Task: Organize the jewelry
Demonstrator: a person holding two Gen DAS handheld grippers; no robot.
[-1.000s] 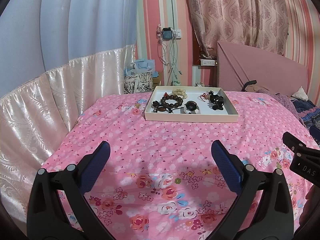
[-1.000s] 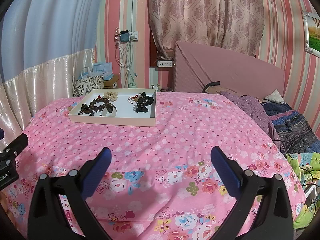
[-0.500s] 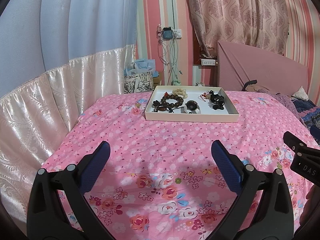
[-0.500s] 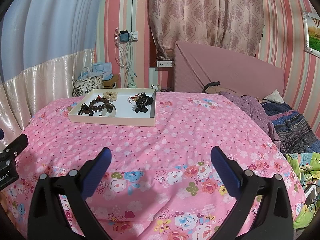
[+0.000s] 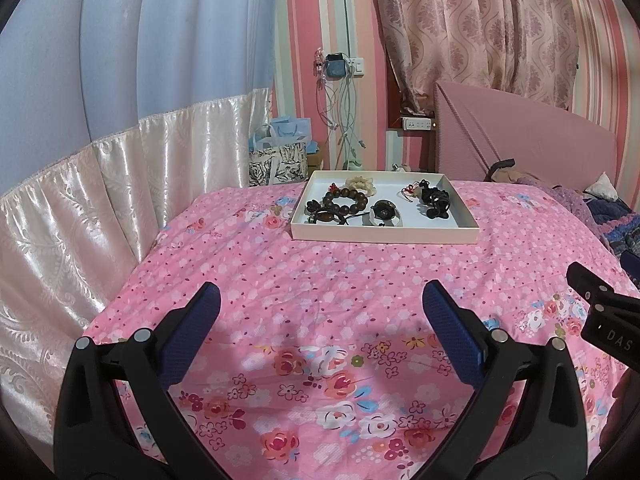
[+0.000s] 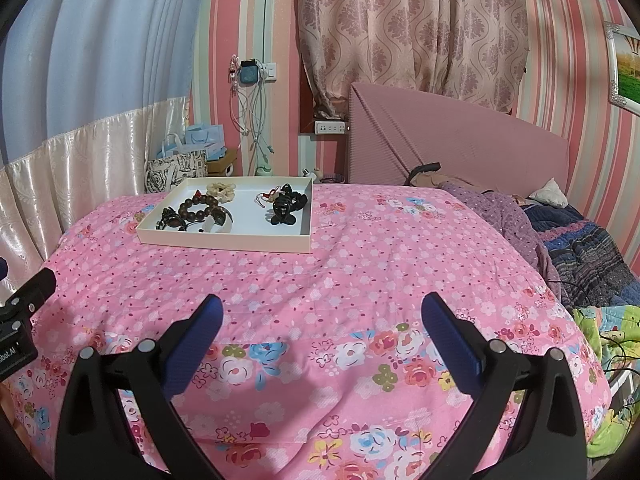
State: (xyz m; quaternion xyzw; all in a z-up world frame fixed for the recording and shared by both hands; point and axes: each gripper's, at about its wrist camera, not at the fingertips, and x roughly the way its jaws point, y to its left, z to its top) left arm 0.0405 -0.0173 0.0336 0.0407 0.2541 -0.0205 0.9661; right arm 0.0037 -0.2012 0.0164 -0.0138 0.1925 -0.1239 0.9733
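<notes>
We hold left gripper (image 5: 320,312) and right gripper (image 6: 320,312) spread wide, empty, well short of the jewelry tray (image 5: 384,235).

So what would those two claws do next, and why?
Probably one of them should reach forward to the white tray. Both the left gripper and the right gripper hang open and empty over the pink bedspread, short of the tray, where the brown bead bracelet and other pieces lie jumbled.
</notes>
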